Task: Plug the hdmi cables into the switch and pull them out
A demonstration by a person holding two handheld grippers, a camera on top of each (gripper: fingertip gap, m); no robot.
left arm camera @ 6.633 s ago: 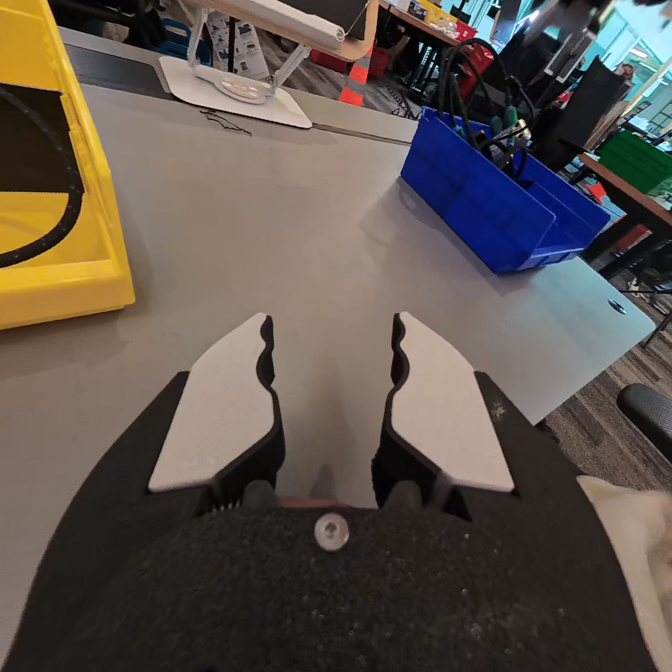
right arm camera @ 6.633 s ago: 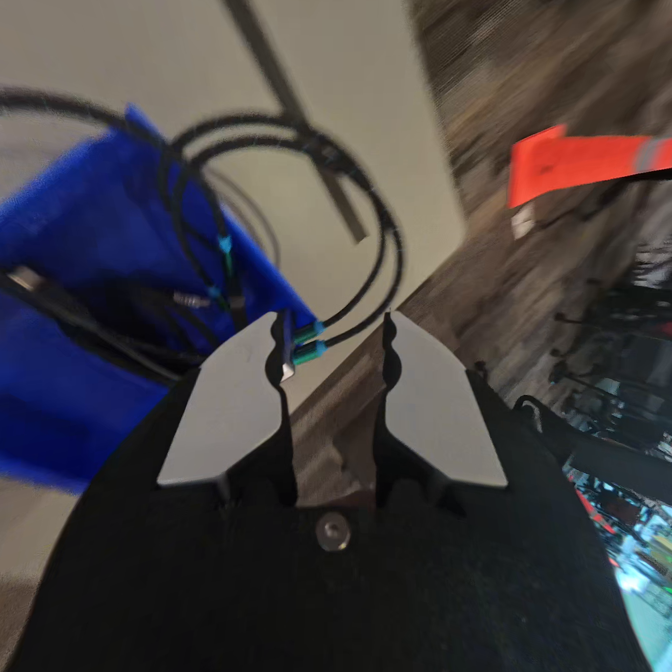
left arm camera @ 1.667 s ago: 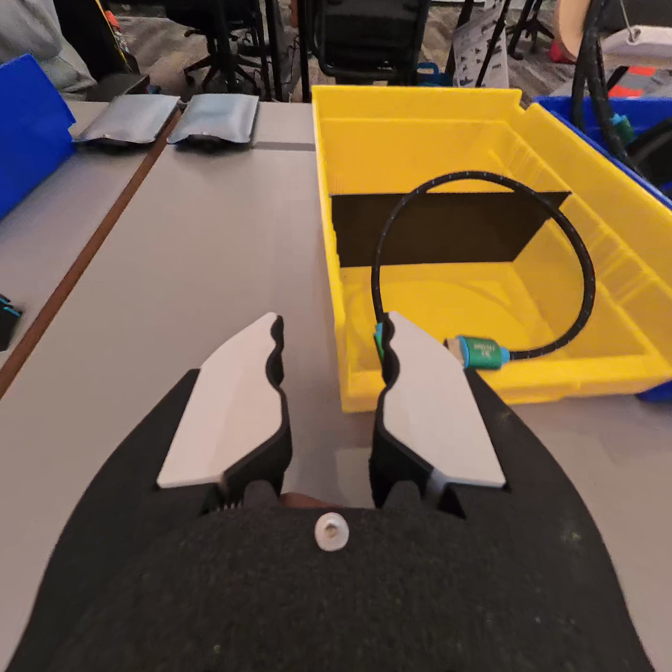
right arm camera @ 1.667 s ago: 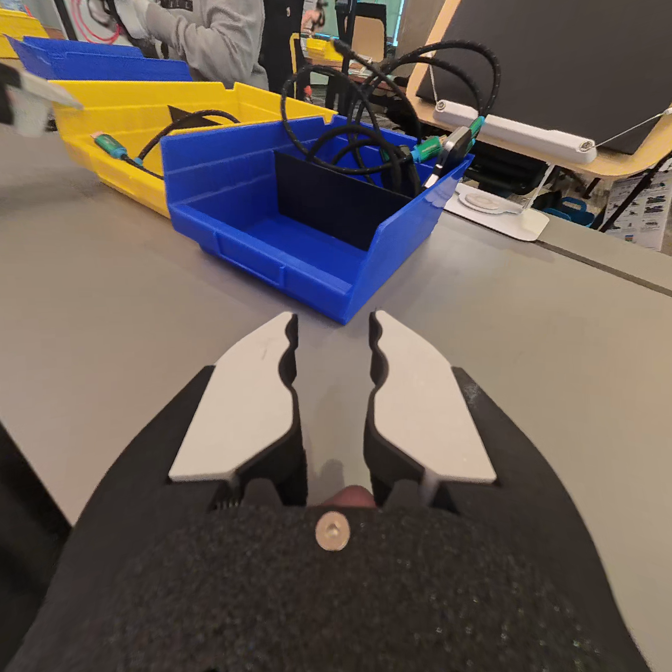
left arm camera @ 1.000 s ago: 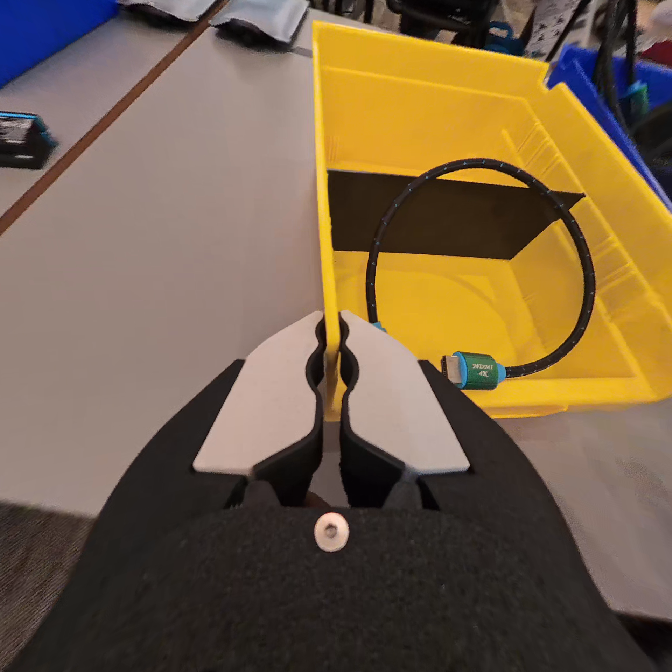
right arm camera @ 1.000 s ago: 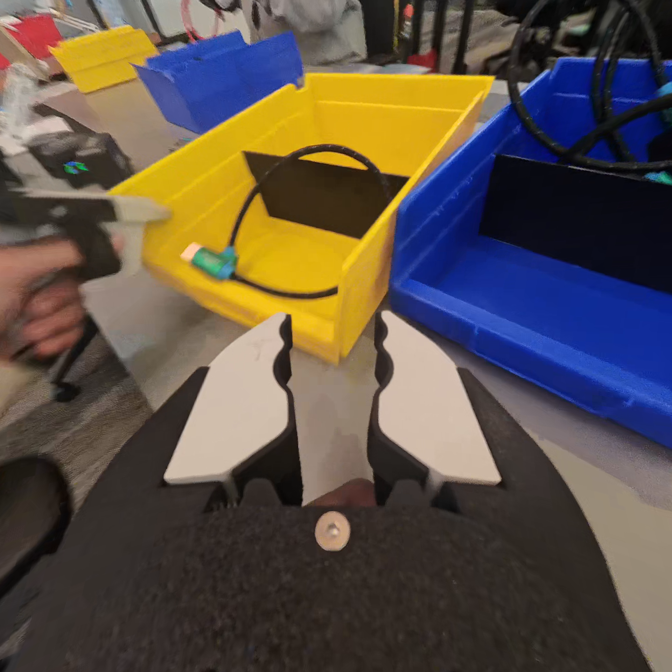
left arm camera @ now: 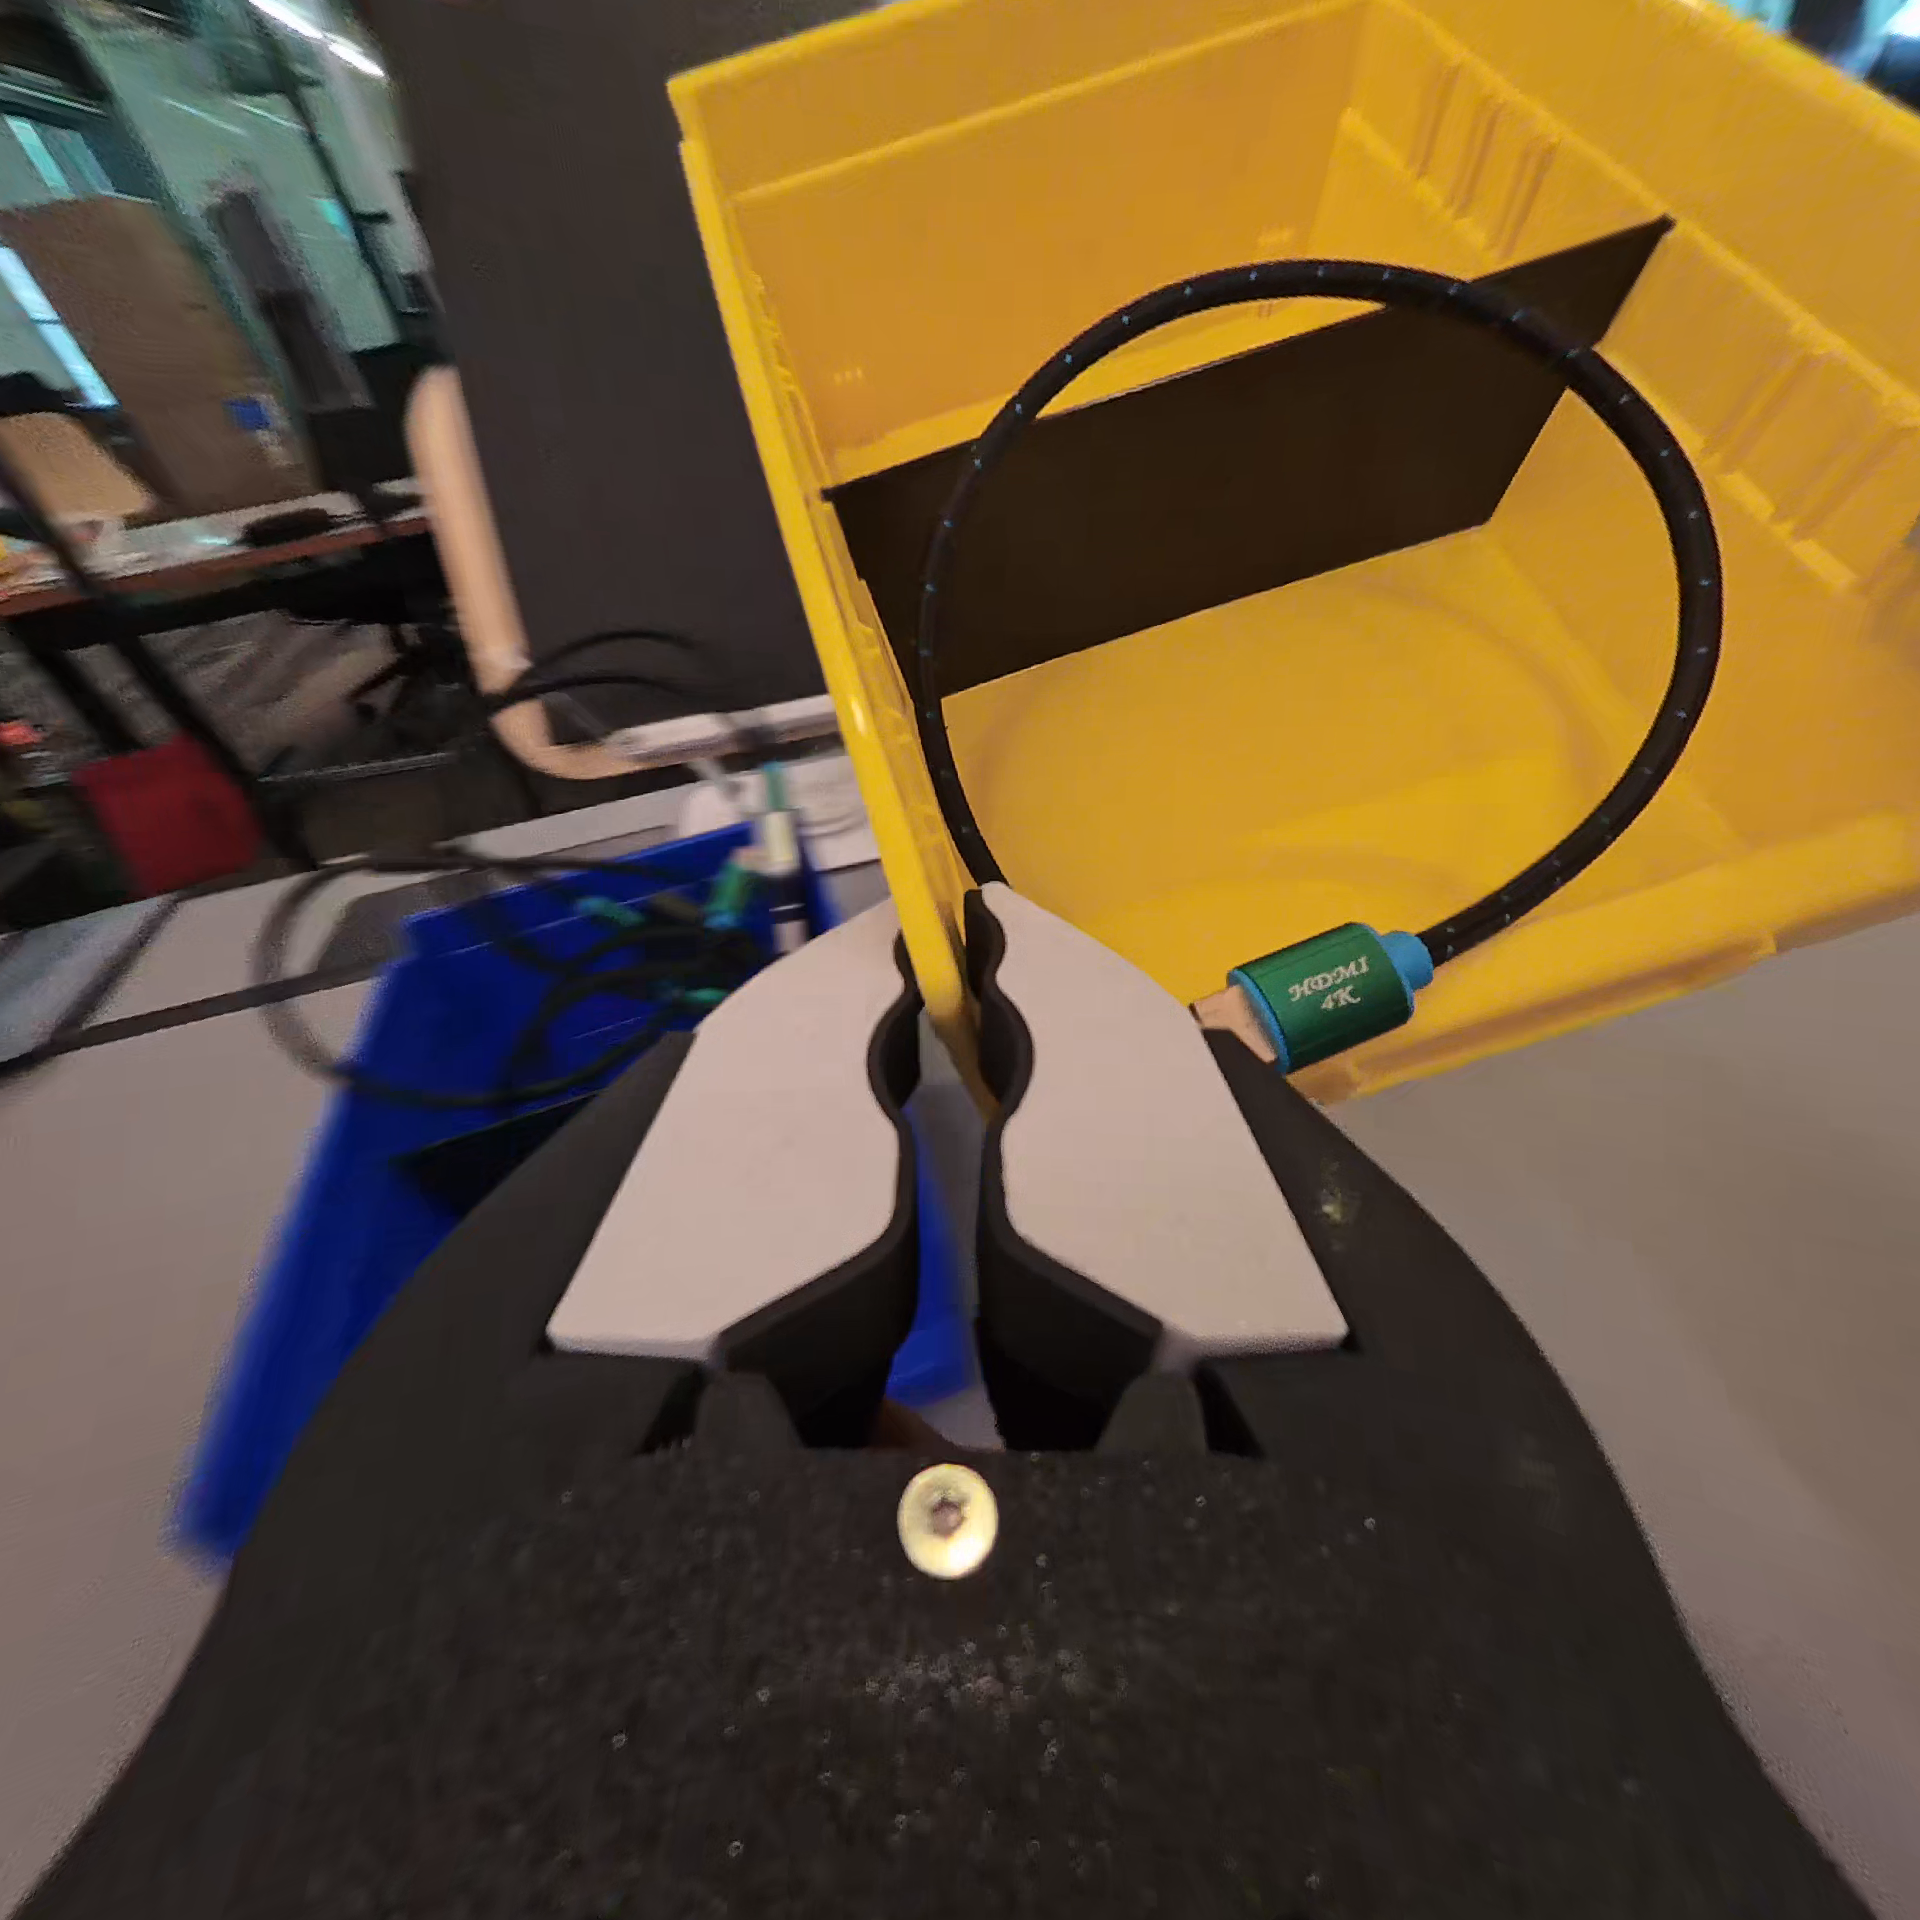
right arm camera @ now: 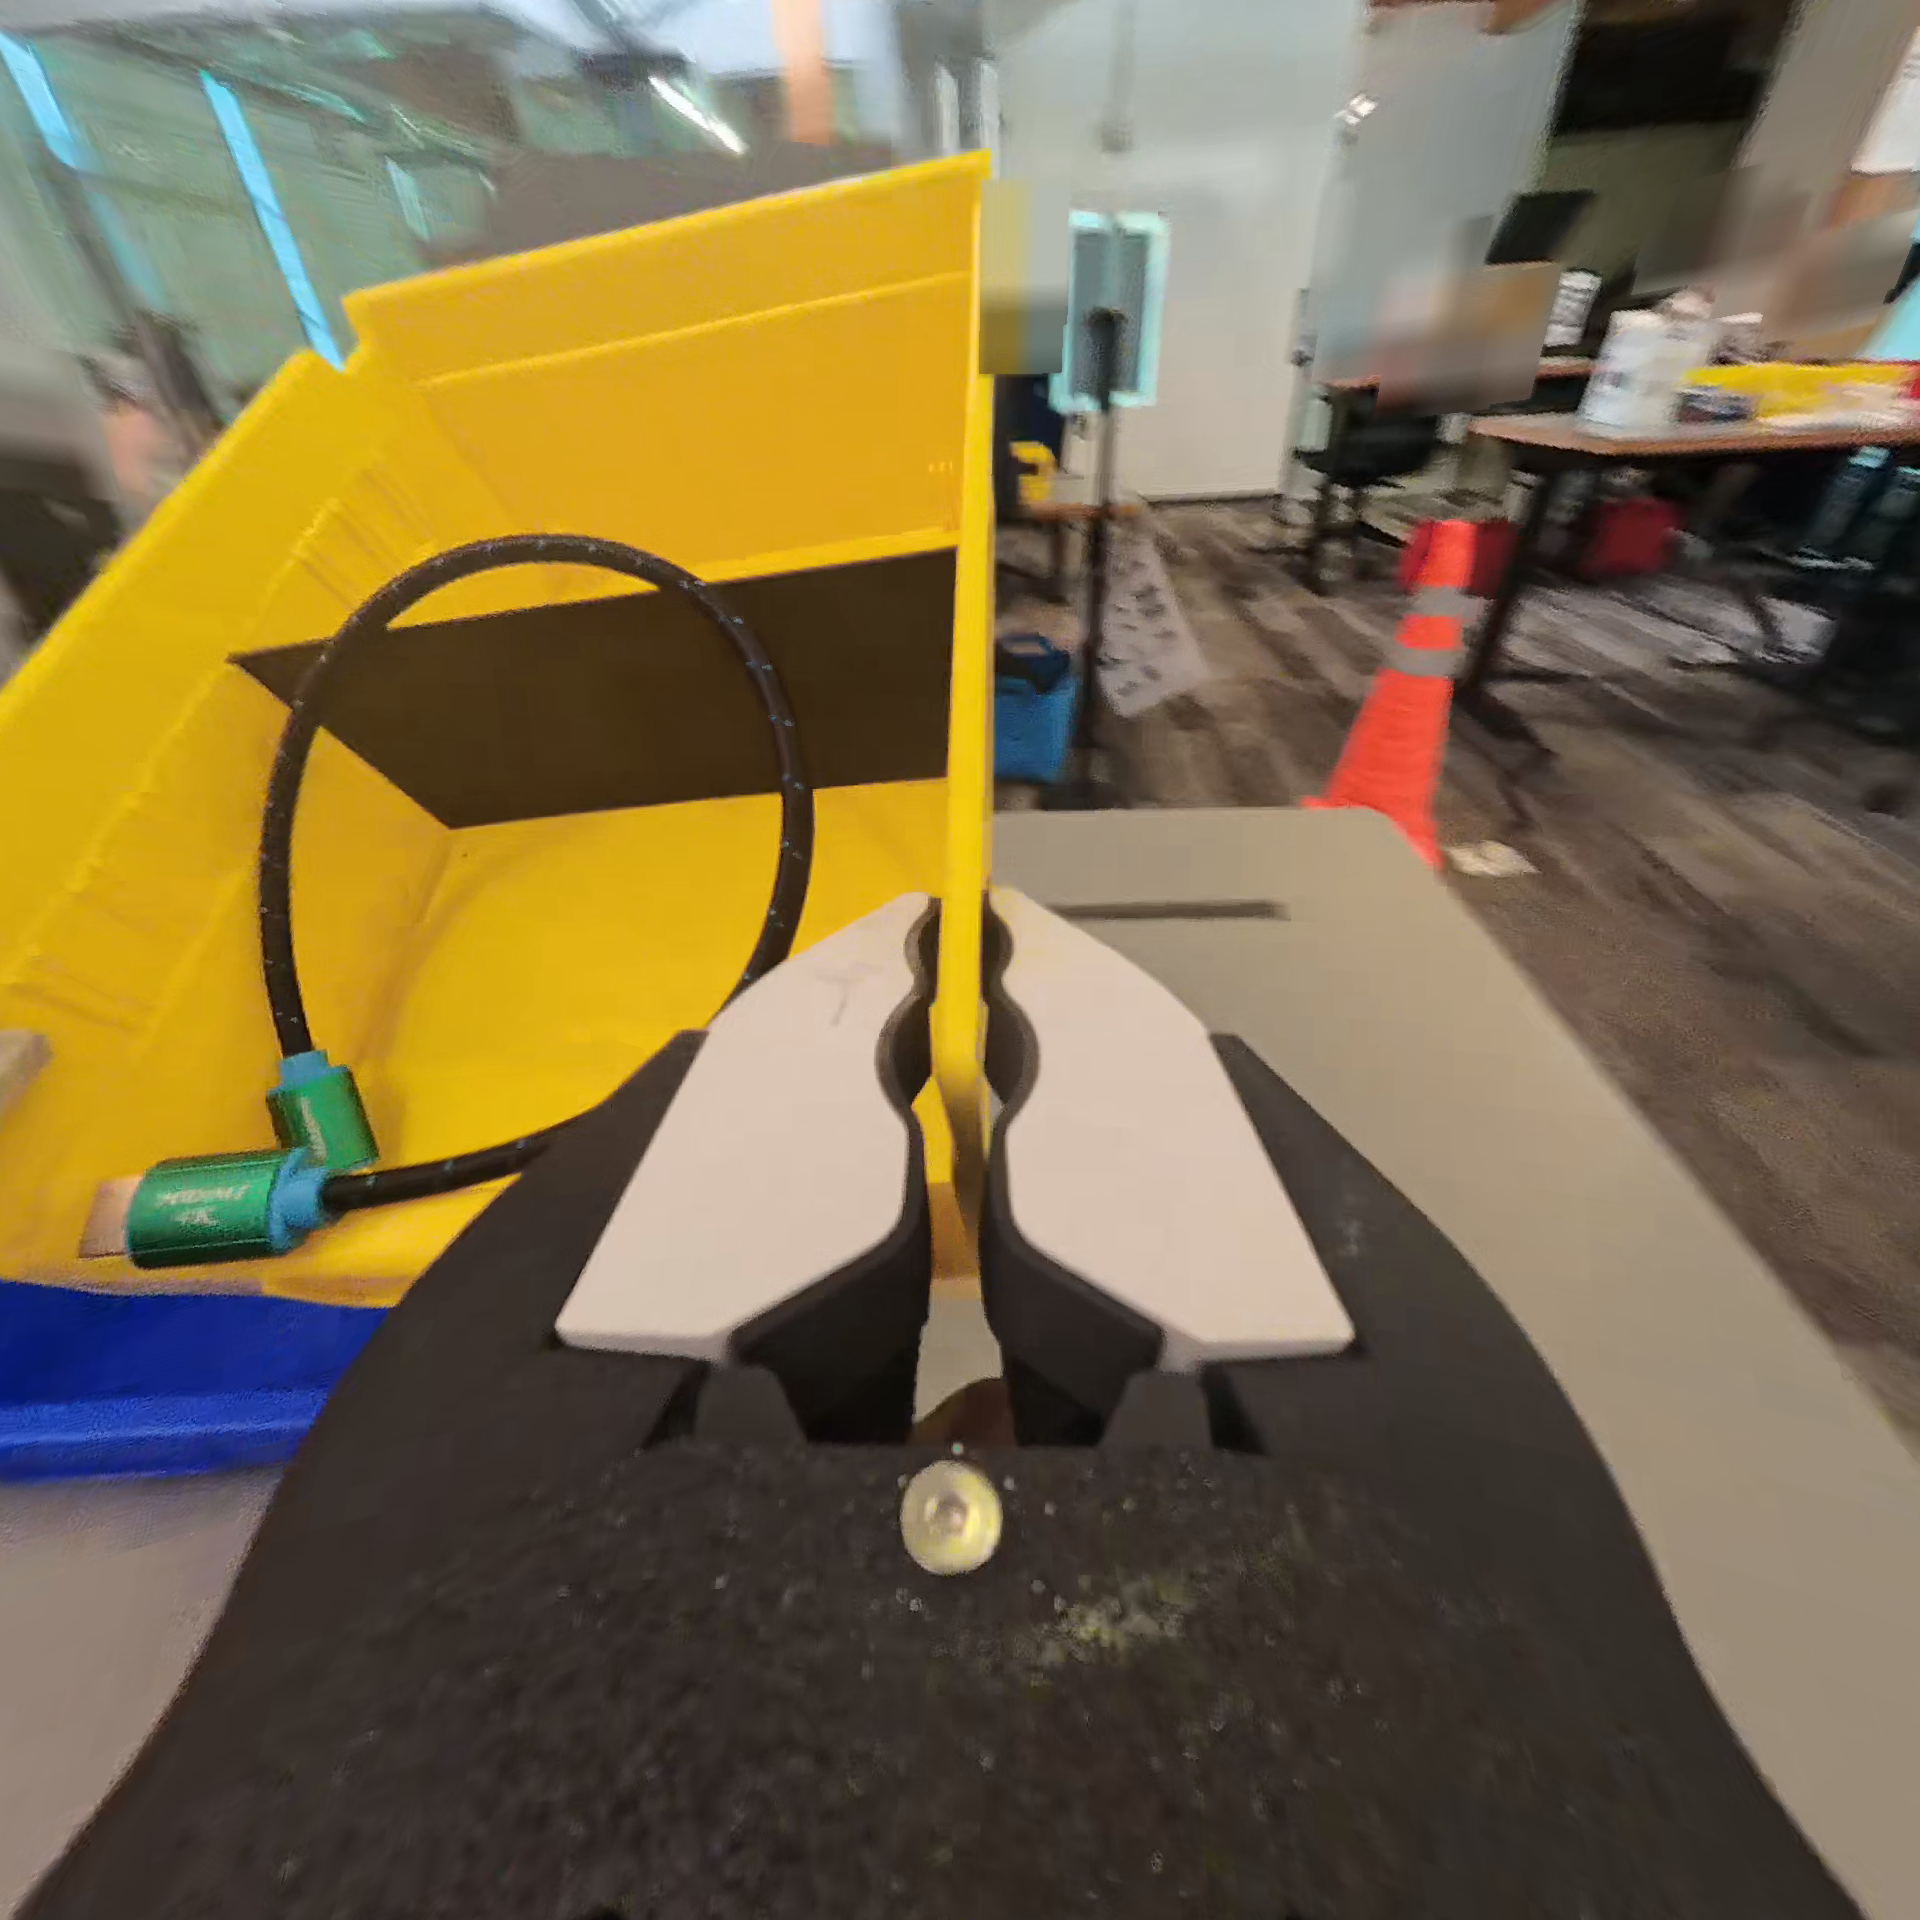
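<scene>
The left gripper (left arm camera: 948,940) is pinched tight on the left wall of the yellow bin (left arm camera: 1049,208). The bin fills the view from 12 to 3 o'clock and looks tipped. A black divider (left arm camera: 1226,520) crosses its inside. In front of the divider the black hdmi cable (left arm camera: 1694,603) curls in a big loop, and its green plug (left arm camera: 1325,995) lies at 3 o'clock by the low front lip, just beside the right finger. At 9 o'clock a blue bin (left arm camera: 436,1049) full of tangled dark cables (left arm camera: 582,997) sits behind the left finger, partly hidden by it.

The right gripper (right arm camera: 961,930) is squeezed shut on the bin's right wall (right arm camera: 966,623). Here two green plugs (right arm camera: 208,1210) touch at 9 o'clock. An orange cone (right arm camera: 1403,707) stands on the floor at 2 o'clock, past the grey table (right arm camera: 1455,1091). I see no switch here.
</scene>
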